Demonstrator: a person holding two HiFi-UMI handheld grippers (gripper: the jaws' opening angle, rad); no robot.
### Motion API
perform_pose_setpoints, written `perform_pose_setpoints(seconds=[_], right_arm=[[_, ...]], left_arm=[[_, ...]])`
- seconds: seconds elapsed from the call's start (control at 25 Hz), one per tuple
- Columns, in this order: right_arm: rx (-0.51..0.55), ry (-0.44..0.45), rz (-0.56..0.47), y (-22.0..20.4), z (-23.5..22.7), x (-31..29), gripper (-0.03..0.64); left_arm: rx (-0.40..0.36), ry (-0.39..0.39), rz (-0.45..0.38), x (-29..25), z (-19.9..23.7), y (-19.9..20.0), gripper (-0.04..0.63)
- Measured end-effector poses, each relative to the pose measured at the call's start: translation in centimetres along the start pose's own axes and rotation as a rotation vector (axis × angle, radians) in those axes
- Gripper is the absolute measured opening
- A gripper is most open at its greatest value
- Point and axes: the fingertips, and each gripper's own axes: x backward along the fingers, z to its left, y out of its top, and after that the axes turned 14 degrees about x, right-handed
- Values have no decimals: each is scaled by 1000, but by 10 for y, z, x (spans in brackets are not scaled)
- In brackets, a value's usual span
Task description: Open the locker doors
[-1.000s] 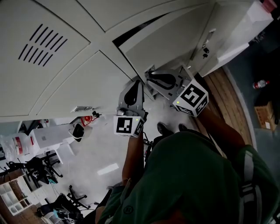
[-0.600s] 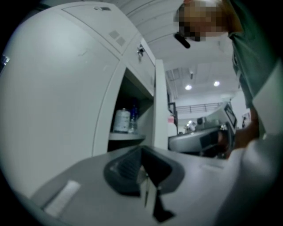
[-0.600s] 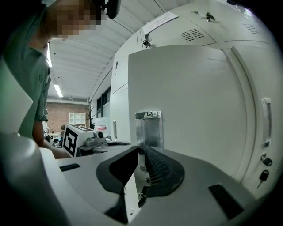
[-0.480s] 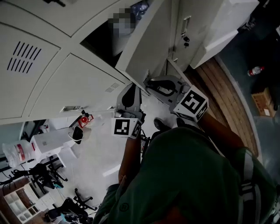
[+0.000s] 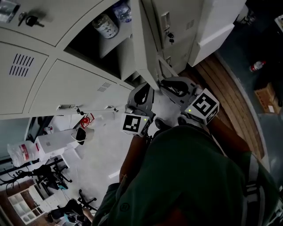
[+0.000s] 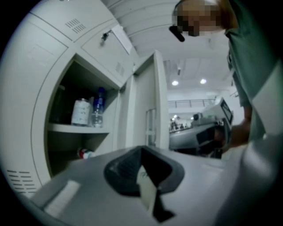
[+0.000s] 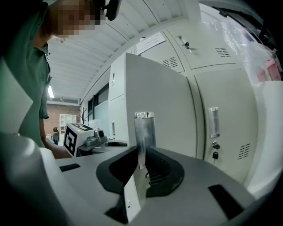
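Note:
The pale grey locker door (image 5: 148, 39) stands swung out from its compartment (image 5: 88, 44). Inside, a jar (image 5: 106, 26) and a bottle (image 5: 121, 11) sit on a shelf (image 6: 77, 129). My left gripper (image 5: 143, 90) is under the door's lower edge, and that thin edge runs into its shut jaws (image 6: 143, 174). My right gripper (image 5: 170, 84) is beside it. In the right gripper view the door's free edge (image 7: 154, 101) and its metal handle plate (image 7: 144, 132) sit between the right gripper's (image 7: 141, 170) shut jaws.
The neighbouring locker (image 7: 221, 97) is closed, with a handle (image 7: 213, 121) and hanging keys (image 7: 214, 154). Another key hangs in the upper left locker (image 5: 28, 20). On the floor are a wooden strip (image 5: 225, 88), a bottle (image 5: 257, 66), a cardboard box (image 5: 267, 95) and a white box (image 5: 55, 139).
The locker door has swung from nearly shut to wide open, baring the jar and bottle inside. Both grippers stayed at its lower edge and moved slightly right with it.

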Motion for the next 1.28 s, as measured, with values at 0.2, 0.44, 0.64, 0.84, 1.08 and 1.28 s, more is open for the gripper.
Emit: perform_pose_setpoints(seconds=[0.2, 0.44, 0.64, 0.84, 1.08, 1.28], right_arm=[[-19, -62, 17, -10, -20, 39, 48], [-20, -105, 33, -17, -39, 76, 48], [-22, -109, 28, -21, -46, 99, 48], [-11, -77, 6, -17, -43, 102, 48], [3, -10, -25, -7, -36, 104, 48], [16, 47, -48, 4, -24, 94, 48]], left_arm=[[-23, -45, 35, -21, -36, -10, -12], [-59, -100, 83, -48, -70, -21, -12], [-85, -114, 96, -56, -93, -26, -12], [-93, -52, 84, -37, -88, -22, -12], [-114, 68, 54, -4, -74, -8, -12], [-136, 192, 1, 39, -48, 17, -12]])
